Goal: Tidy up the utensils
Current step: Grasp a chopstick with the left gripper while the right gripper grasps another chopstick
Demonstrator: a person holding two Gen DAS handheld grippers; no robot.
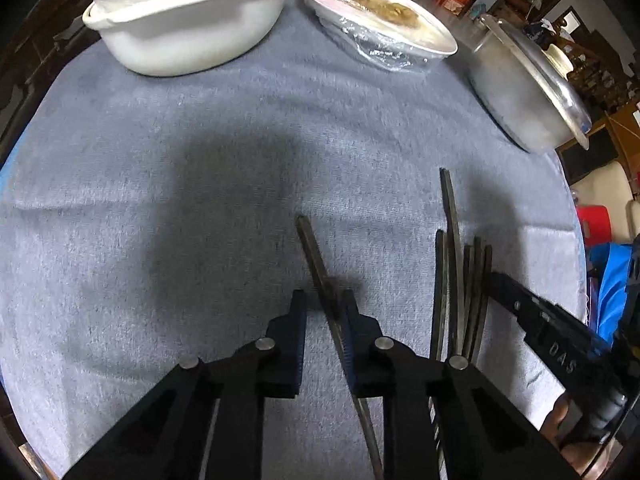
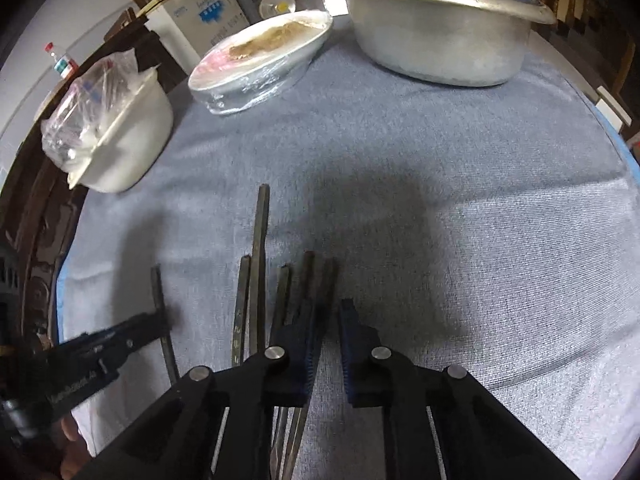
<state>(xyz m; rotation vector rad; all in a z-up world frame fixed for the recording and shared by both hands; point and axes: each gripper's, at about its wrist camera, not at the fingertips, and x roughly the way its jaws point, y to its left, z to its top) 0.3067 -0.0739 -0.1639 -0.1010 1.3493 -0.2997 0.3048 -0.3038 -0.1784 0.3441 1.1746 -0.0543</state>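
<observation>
Sorting explains the layout: five dark flat metal utensil handles [image 2: 280, 300] lie bunched at the right gripper's [image 2: 325, 320] eleven o'clock, its jaws apart and empty; the left gripper [image 1: 324, 312], part open, straddles one stray dark handle [image 1: 316, 256], likely to add it.

Dim overhead light, soft shadows, slight blur, fisheye-bent edges

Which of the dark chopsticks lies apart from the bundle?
The single dark chopstick between the left tongs, angled on the grey cloth. The other five dark chopsticks lie bunched together by the right tongs.
</observation>
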